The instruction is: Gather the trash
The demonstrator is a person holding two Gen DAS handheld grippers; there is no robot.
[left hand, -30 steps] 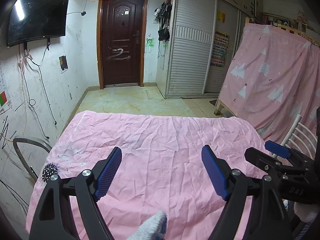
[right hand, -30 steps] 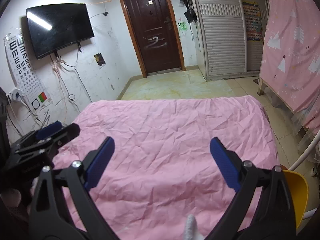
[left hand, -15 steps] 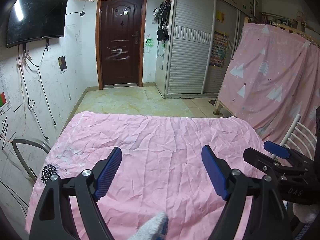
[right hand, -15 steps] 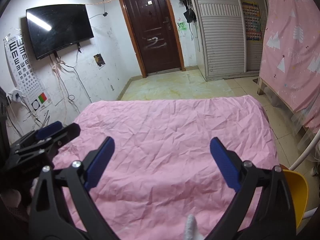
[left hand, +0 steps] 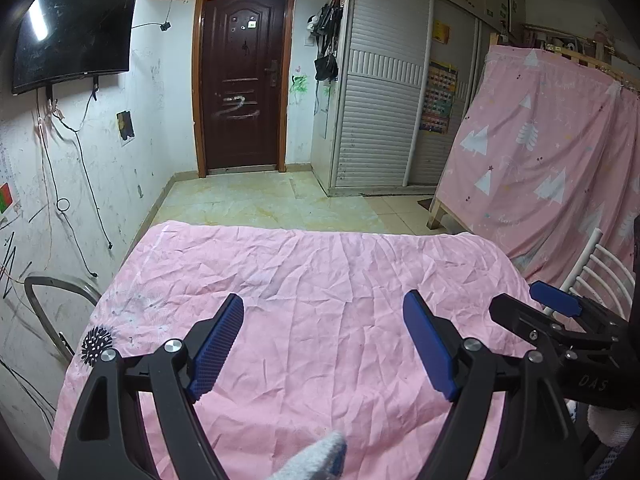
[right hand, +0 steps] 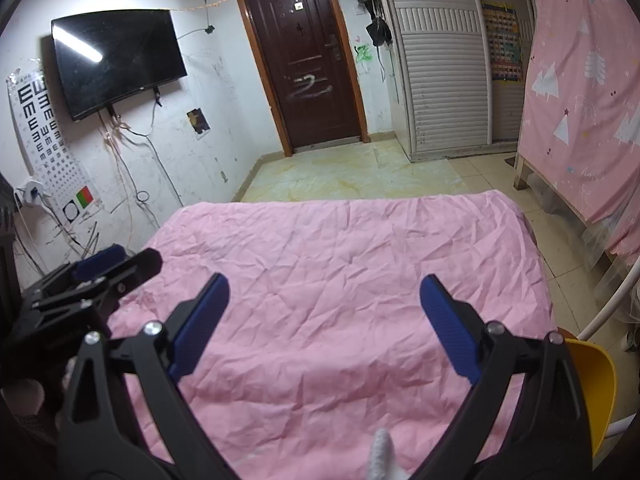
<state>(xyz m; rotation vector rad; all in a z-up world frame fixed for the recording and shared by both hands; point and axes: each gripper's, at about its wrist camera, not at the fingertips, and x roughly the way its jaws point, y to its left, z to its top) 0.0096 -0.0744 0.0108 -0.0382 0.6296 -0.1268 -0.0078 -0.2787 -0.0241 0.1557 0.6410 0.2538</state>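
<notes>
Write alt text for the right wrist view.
The right tongs, blue-padded and wide open with nothing between them, hang over a wrinkled pink sheet covering a table. The left tongs show at the left edge, a yellow chair at lower right. Beyond are a dark door, a wall-mounted TV and an eye chart.

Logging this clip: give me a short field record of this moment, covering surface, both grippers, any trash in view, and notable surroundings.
surface: pink wrinkled sheet, nothing lying on it
left gripper: open, holds nothing, above the sheet
right gripper: open, holds nothing, above the sheet
trash in view: none in either wrist view
yellow bin-like container: at the sheet's right edge, contents hidden
surroundings: dark door, wall TV, eye chart, pink curtain
task state: no pickup begun
</notes>
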